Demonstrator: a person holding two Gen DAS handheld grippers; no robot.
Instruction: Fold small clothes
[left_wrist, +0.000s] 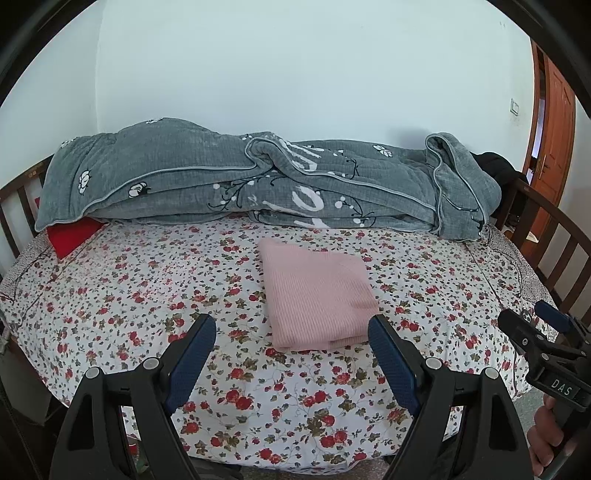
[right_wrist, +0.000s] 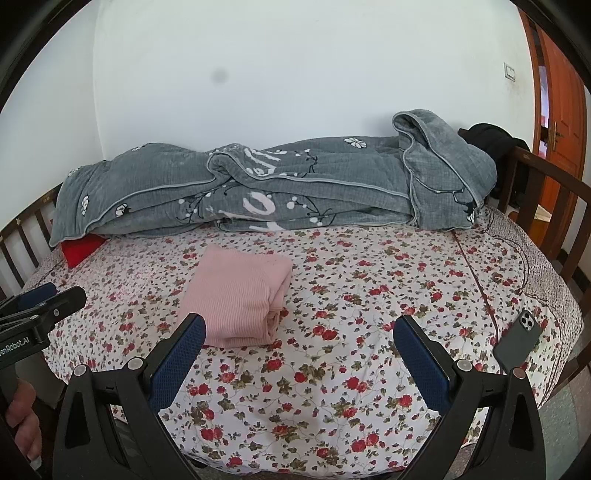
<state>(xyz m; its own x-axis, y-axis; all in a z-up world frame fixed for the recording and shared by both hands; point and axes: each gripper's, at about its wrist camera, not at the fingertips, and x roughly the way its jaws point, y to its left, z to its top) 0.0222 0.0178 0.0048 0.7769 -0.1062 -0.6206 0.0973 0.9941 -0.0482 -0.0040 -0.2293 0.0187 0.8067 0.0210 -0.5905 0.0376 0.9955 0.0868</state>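
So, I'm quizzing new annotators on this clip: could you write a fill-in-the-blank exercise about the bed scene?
1. The folded pink ribbed knit garment lies on the ____ bedsheet.
2. The left gripper and the right gripper both have their jaws ____.
3. The dark smartphone lies near the bed's ____ edge.
4. Under the grey quilted blanket, a ____ cloth peeks out.

Missing words: floral; open; right; red

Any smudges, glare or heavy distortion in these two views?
Left wrist: strong fisheye bowing of the bed rails, even soft light, no glare. Right wrist: same bowing, plus a dark round smudge over the wall, possibly on the lens.
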